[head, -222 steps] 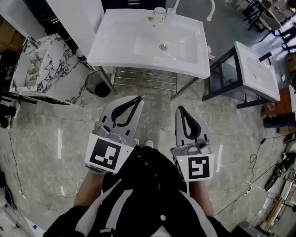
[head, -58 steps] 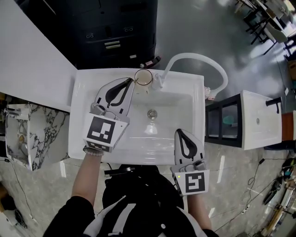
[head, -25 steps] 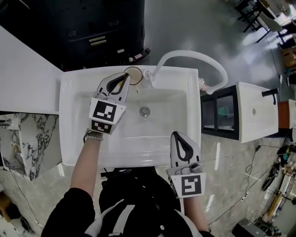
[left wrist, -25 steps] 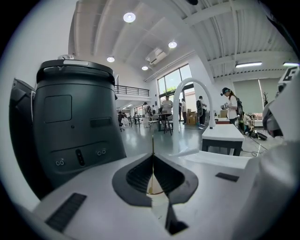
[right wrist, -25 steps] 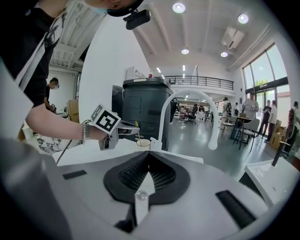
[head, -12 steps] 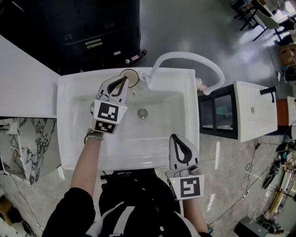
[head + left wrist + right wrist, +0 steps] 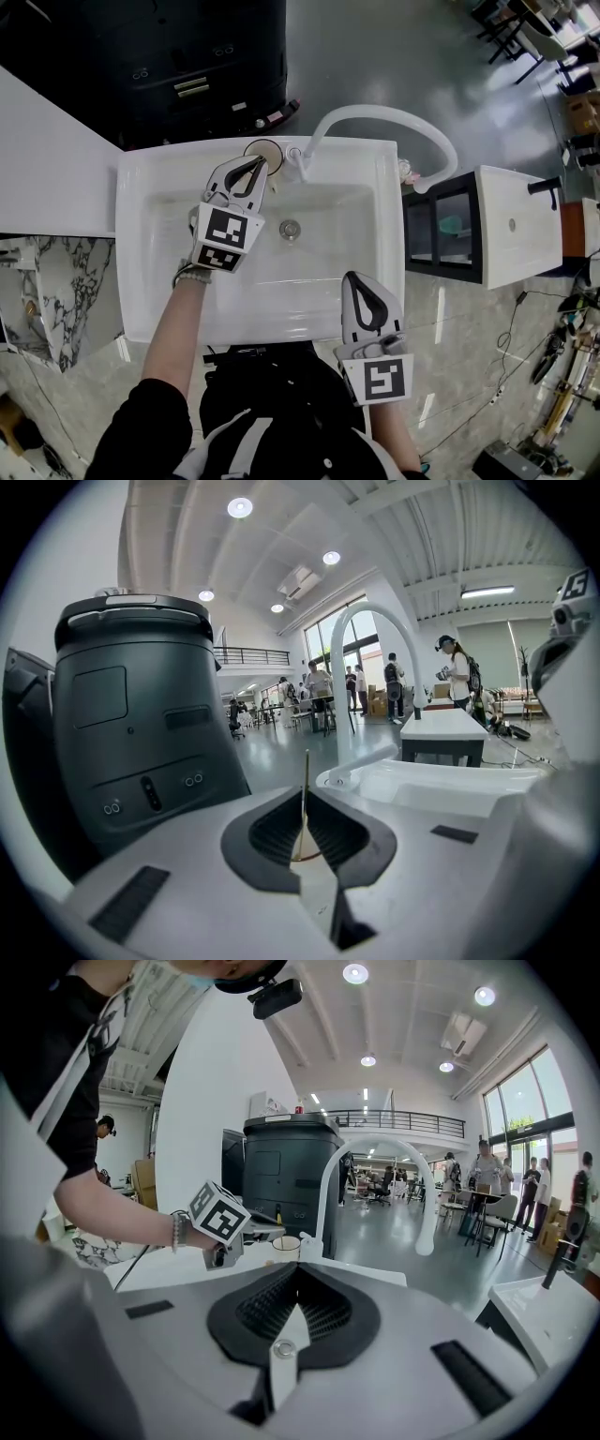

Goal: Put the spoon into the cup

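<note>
Clenched, the left gripper point(image 7: 305, 796) holds the spoon point(image 7: 305, 766): the thin golden handle stands upright, pinched between the two closed jaws, and it rises above their tips. The left forearm point(image 7: 173, 323) is bare and stretched forward over the basin, with a wristband point(image 7: 188, 274) at the wrist, and this gripper points away from the person and a little downward. Its tips reach the rim of the cup point(image 7: 267, 147), which stands on the back edge of the sink point(image 7: 150, 281); whether the low end of the spoon is already inside the cup, I cannot tell. The right gripper point(image 7: 295, 1269) is kept close to the body at the front edge of the sink, well apart from the cup, and its jaws are pressed together and empty. The sink is white and rectangular, with a round drain point(image 7: 291, 228) in the middle. Just right of the cup a white faucet point(image 7: 380, 110) begins, and it bends in a wide arch to the right. Behind the sink stands a black cabinet point(image 7: 187, 56), a white counter point(image 7: 47, 141) is at the left, and a second white stand point(image 7: 520, 225) is at the right. The floor point(image 7: 375, 47) is grey and glossy. Far behind, both gripper views show a large hall with tall windows, round ceiling lamps and several people standing.
</note>
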Available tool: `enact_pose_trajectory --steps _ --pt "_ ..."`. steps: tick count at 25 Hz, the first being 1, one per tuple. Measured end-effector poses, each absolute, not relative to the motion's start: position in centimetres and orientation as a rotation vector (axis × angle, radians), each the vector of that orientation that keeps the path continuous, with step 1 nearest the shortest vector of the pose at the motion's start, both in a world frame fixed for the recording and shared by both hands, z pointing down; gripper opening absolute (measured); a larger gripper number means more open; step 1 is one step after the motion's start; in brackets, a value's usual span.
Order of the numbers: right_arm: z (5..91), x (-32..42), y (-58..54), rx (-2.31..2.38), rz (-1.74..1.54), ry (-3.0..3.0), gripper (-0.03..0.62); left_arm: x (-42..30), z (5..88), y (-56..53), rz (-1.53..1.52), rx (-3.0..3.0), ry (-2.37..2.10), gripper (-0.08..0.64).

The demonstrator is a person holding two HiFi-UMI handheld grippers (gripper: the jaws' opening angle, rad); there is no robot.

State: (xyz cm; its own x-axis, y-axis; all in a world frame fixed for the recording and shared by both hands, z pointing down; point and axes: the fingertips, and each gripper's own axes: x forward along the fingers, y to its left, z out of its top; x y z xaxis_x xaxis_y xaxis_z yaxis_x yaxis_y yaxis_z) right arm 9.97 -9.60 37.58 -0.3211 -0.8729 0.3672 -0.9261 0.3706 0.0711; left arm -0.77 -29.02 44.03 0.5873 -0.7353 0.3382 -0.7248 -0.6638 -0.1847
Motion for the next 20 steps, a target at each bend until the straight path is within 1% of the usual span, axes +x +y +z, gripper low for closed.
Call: enact_pose_trajectory --steps 3,8,20 --pt "37.6 9.8 -9.7 1.574 0.219 -2.293 0.000 -0.6 44.5 -28.8 -0.642 -2.769 1.269 0.006" --pt "37.7 9.6 -9.6 1.568 0.220 -2.296 0.000 -0.2 45.1 -28.3 -0.688 -2.774 1.247 0.049" --pt "37.5 9.5 -9.0 1.562 0.204 -2.296 0.000 0.7 45.6 -27.5 -0.682 -2.820 1.227 0.176"
